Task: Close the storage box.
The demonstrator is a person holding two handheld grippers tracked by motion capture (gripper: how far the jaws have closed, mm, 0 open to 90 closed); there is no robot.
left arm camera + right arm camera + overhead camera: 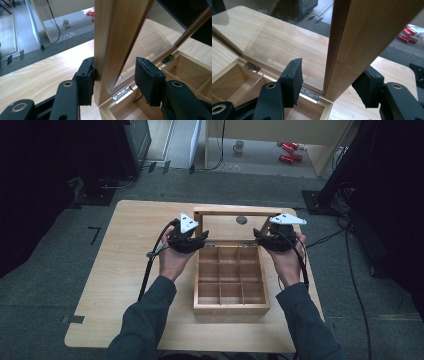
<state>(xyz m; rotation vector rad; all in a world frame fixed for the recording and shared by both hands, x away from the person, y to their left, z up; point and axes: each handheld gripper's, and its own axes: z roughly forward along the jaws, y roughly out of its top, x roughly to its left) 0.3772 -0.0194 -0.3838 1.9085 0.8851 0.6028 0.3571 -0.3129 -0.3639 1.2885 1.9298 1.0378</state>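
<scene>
Pale wooden compartment box (231,287) sat near the middle of the light wood counter (120,265), its body split into a grid of small square cells. Its glass-paned, wood-framed lid (240,220) stood open, upright on the far edge, hinged along the back.

Left hand-held gripper (187,240) was at the lid's left frame post. In the left gripper view (113,77) the post ran between the jaws: the outer pad looked to be touching the post's outer face, while the inner pad stood clear of it on the glass side, above the box's corner cell. So jaws apart, straddling the post, not clamped. A small silver hinge (121,92) showed just below the post's foot.

Right hand-held gripper (274,240) mirrored that at the lid's right frame post. In the right gripper view (329,82) the post rose between the jaws with a visible gap on each side; the inner pad sat on the glass side over the box's back corner, the outer pad outside the frame. Jaws apart, no grip. Contact on the outer pad was hard to judge from that angle; probably none.

Both hands (172,262) came in from the near edge, forearms in dark sleeves either side of the box. A black cable (150,265) trailed off the left gripper across the counter.

On the grey floor beyond the counter: a white mug (238,146) and some red objects (288,151).
</scene>
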